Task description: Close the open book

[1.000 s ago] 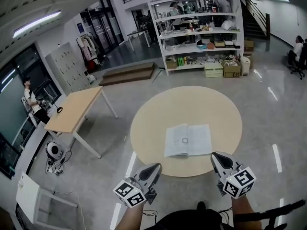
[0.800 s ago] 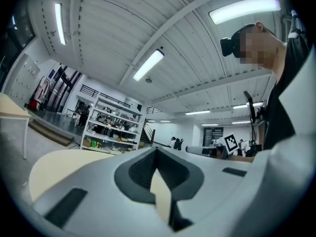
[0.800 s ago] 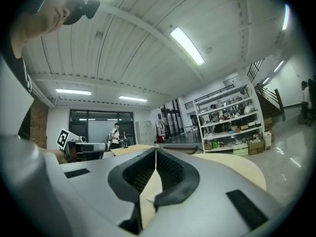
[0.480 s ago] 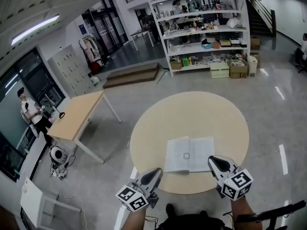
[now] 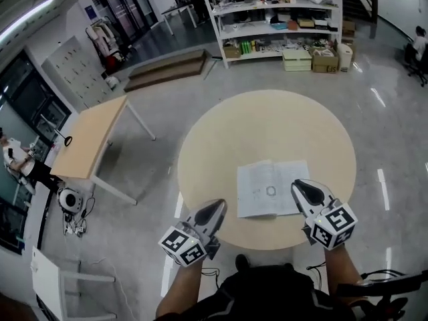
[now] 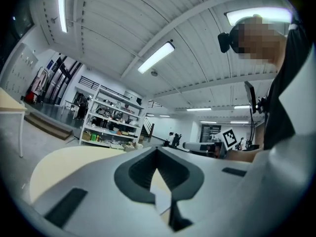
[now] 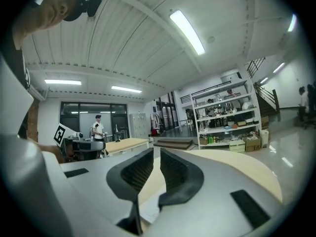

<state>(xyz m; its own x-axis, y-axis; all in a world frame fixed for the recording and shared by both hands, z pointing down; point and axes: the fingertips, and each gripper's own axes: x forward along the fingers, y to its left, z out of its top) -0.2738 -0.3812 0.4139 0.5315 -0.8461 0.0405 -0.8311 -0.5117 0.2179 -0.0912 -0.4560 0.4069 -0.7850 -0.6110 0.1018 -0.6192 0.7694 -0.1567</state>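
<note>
The open book [image 5: 271, 187] lies flat, pages up, on the near half of the round table [image 5: 267, 116]. My right gripper [image 5: 298, 186] hangs over the near right corner of its right-hand page. I can't tell whether it touches the paper. Its jaws are all but closed, with only a thin slit between the pads and nothing in it. My left gripper [image 5: 219, 206] sits apart from the book, off its left side at the table's near edge, with its tips together and empty.
</note>
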